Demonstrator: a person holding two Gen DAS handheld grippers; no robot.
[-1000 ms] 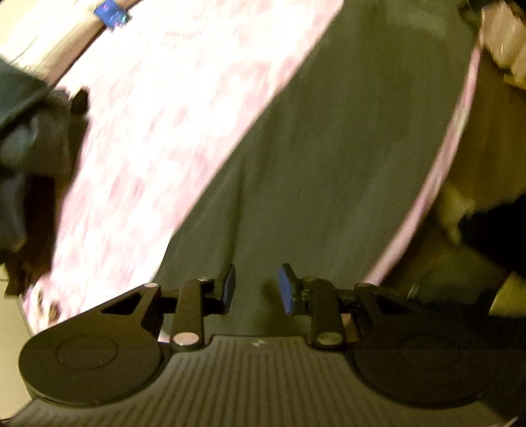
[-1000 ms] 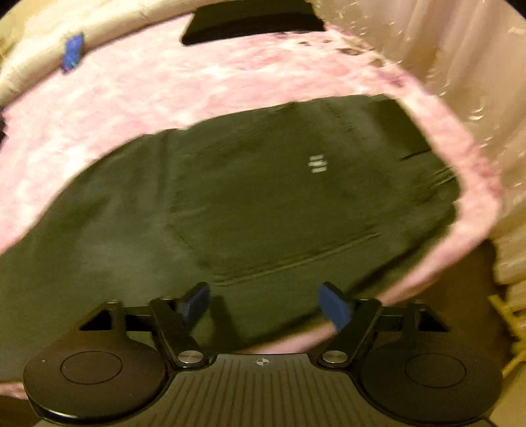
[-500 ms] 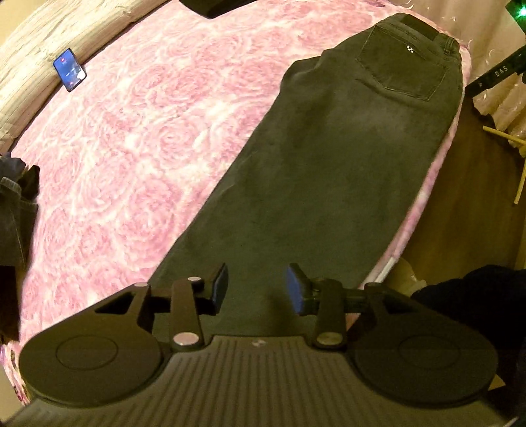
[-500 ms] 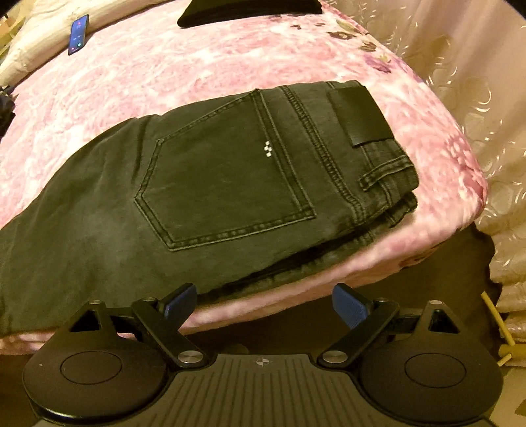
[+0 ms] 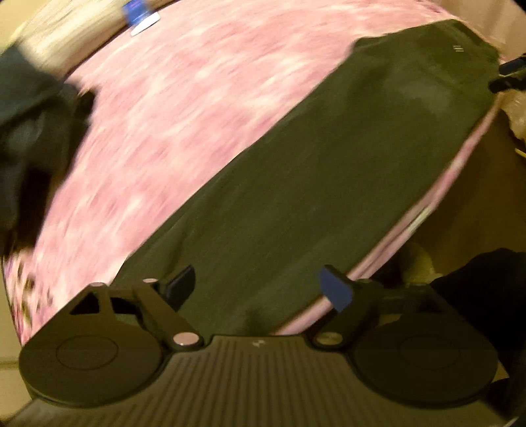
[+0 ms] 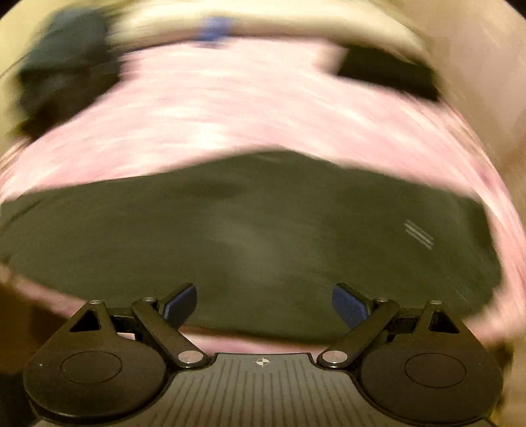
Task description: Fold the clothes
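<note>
Dark grey jeans (image 5: 328, 157) lie flat along the near edge of a pink flowered bed cover (image 5: 184, 105), folded lengthwise, waist end far right. My left gripper (image 5: 258, 289) is open and empty, just above the leg end. In the right wrist view the jeans (image 6: 250, 236) spread across the middle, with a small white mark on the back pocket at the right. My right gripper (image 6: 263, 303) is open and empty over the jeans' near edge. Both views are motion-blurred.
A heap of dark clothes (image 5: 29, 131) sits at the bed's left side, also in the right wrist view (image 6: 62, 65). A blue phone (image 5: 138, 14) lies at the far edge. A black flat item (image 6: 388, 75) lies far right. The floor (image 5: 476, 203) drops off right of the bed.
My left gripper's jaws have opened wider. Both grippers have swung; the right one moved in over the jeans and turned left, so the pocket now sits at the right.
</note>
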